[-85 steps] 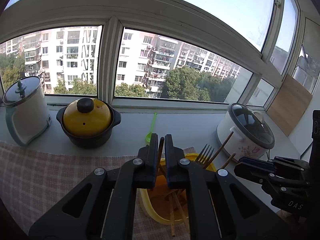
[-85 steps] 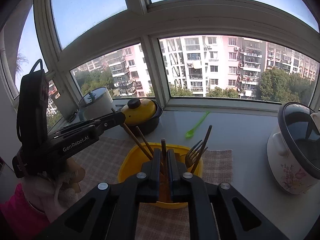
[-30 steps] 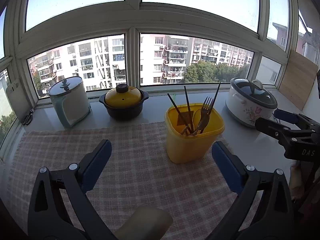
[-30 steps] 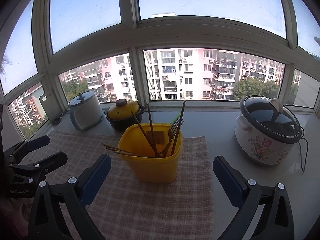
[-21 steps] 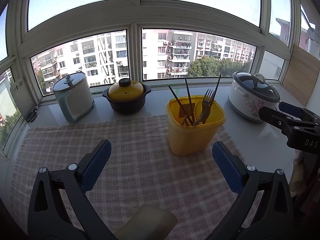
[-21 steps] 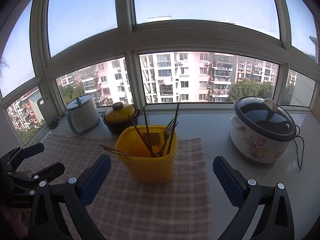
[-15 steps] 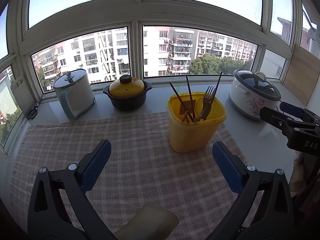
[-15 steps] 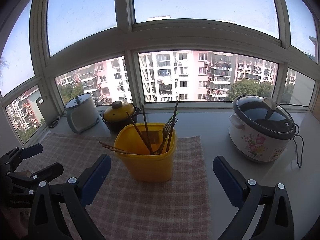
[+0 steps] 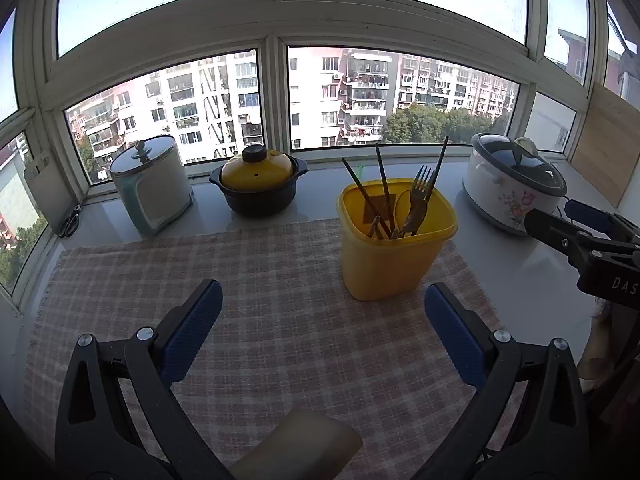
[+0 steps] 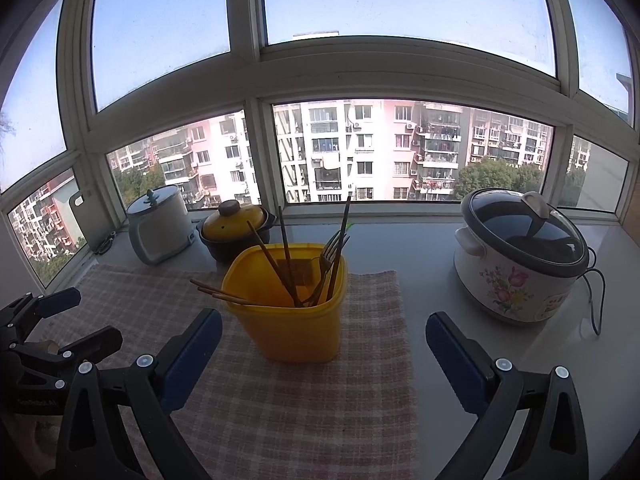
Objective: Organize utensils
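Blue fingers (image 9: 192, 328) splayed above checked cloth (image 9: 280, 280) (windowsill counter (image 9: 520, 264)).

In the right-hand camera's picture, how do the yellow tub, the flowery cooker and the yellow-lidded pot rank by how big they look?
Largest to smallest as they look in the right wrist view:
1. flowery cooker
2. yellow tub; it stands nearer the camera, so this ranking is unsure.
3. yellow-lidded pot, farther back and partly hidden behind the tub.

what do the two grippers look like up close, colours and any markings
Both are black plastic frames with silver screws and blue textured pads on the fingers. The left gripper carries pale "GenRobot.AI" lettering, faint here; the right gripper shows white "DAS" letters on its side.
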`<action>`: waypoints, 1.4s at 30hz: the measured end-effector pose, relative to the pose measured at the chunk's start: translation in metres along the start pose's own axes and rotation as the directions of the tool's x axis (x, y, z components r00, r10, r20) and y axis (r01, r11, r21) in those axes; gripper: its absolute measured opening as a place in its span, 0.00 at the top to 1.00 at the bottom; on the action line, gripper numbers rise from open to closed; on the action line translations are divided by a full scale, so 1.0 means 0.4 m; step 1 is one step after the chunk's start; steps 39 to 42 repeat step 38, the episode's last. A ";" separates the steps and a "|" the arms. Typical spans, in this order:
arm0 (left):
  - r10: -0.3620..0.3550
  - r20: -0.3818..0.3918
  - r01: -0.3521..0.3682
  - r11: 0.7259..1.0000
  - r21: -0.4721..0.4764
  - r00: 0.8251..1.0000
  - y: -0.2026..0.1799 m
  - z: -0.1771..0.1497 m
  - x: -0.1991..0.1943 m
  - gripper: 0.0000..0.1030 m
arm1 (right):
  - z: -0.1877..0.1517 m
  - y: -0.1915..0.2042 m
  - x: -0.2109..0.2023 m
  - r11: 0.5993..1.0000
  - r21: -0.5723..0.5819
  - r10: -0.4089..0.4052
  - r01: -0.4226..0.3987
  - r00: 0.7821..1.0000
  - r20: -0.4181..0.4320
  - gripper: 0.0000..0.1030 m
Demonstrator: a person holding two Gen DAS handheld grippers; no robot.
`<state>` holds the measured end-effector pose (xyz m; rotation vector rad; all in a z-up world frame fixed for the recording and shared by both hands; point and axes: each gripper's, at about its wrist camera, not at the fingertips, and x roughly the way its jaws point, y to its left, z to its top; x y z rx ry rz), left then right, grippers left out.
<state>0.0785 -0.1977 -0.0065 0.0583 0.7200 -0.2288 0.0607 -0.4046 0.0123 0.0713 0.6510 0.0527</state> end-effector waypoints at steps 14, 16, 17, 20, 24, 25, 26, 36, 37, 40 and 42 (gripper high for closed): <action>0.001 -0.001 -0.001 1.000 0.002 1.000 0.002 0.000 0.004 0.00 | 0.000 -0.004 0.009 1.000 0.004 0.000 0.000 1.000 -0.013 0.00; 0.002 0.001 -0.002 1.000 0.002 1.000 0.002 0.000 0.003 0.00 | 0.000 -0.004 0.009 1.000 0.003 -0.001 0.001 1.000 -0.012 0.00; 0.004 0.002 -0.004 1.000 0.002 1.000 0.003 0.000 0.002 0.00 | 0.000 -0.003 0.009 1.000 0.001 -0.002 0.002 1.000 -0.012 0.00; 0.006 0.001 -0.006 1.000 0.002 1.000 0.008 0.001 0.006 0.00 | 0.000 -0.002 0.011 1.000 -0.001 -0.003 0.003 1.000 -0.012 0.00; 0.010 0.002 -0.010 1.000 0.002 1.000 0.007 0.000 0.007 0.00 | 0.001 0.002 0.015 1.000 -0.005 -0.003 0.003 1.000 -0.015 0.00; 0.010 0.002 -0.010 1.000 0.001 1.000 0.008 0.000 0.008 0.00 | 0.000 0.001 0.015 1.000 -0.004 -0.003 0.003 1.000 -0.015 0.00; 0.010 0.001 -0.010 1.000 0.002 1.000 0.009 0.000 0.009 0.00 | 0.000 0.001 0.015 1.000 -0.004 -0.003 0.003 1.000 -0.015 0.00; 0.020 0.008 -0.020 1.000 0.006 1.000 0.012 -0.002 0.016 0.00 | -0.001 0.000 0.024 1.000 -0.001 -0.006 0.006 1.000 -0.023 0.00; 0.021 0.007 -0.021 1.000 0.008 1.000 0.012 -0.002 0.018 0.00 | -0.002 -0.001 0.026 1.000 0.000 -0.007 0.007 1.000 -0.023 0.00; 0.018 0.003 -0.018 1.000 0.010 1.000 0.012 -0.003 0.021 0.00 | -0.002 -0.002 0.027 1.000 0.001 -0.007 0.007 1.000 -0.024 0.00; 0.018 0.003 -0.018 1.000 0.010 1.000 0.012 -0.003 0.021 0.00 | -0.002 -0.002 0.027 1.000 0.001 -0.007 0.007 1.000 -0.024 0.00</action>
